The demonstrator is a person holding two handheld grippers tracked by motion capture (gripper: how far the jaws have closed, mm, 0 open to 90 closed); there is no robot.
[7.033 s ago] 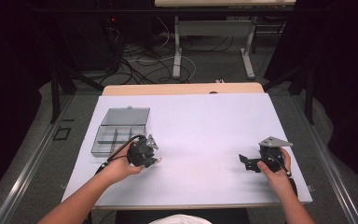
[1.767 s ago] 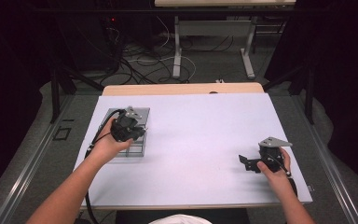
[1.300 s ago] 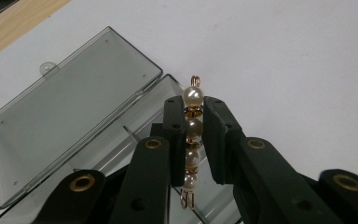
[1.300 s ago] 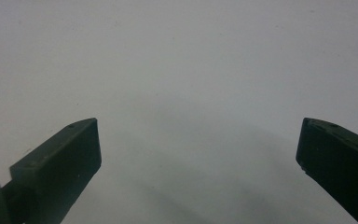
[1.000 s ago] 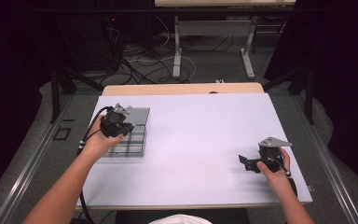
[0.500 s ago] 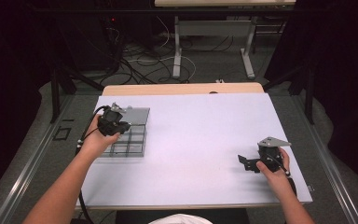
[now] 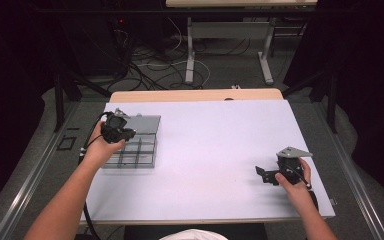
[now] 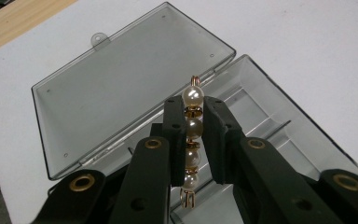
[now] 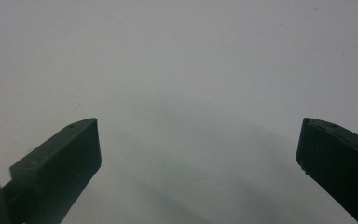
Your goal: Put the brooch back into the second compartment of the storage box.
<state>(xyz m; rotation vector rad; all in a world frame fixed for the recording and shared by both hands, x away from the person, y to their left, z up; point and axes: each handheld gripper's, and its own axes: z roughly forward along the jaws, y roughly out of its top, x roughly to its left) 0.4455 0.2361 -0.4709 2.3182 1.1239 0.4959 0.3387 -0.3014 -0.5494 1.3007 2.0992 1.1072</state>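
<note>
A clear grey plastic compartment box (image 7: 140, 150) lies open at the table's left, its lid (image 8: 121, 88) folded flat beyond it. My left gripper (image 7: 117, 127) hovers over the box's far left part. In the left gripper view my left gripper (image 8: 193, 114) is shut on a pearl hair clip (image 8: 192, 128), a gold bar with several white pearls standing upright between the jaws above a compartment (image 8: 261, 121). My right gripper (image 7: 270, 175) rests low on the table at the right, its jaws wide apart; the right gripper view has my right gripper (image 9: 198, 140) open over bare white surface.
The white table top (image 7: 215, 145) has a wooden strip (image 7: 195, 95) along its far edge. Beyond it stand table legs and loose cables (image 7: 150, 65) on the floor. A black cable (image 7: 87, 220) trails from the left gripper past the forearm.
My left gripper has travelled from the table's front left up and left to the open box, carrying the clip. The right gripper has stayed in place.
</note>
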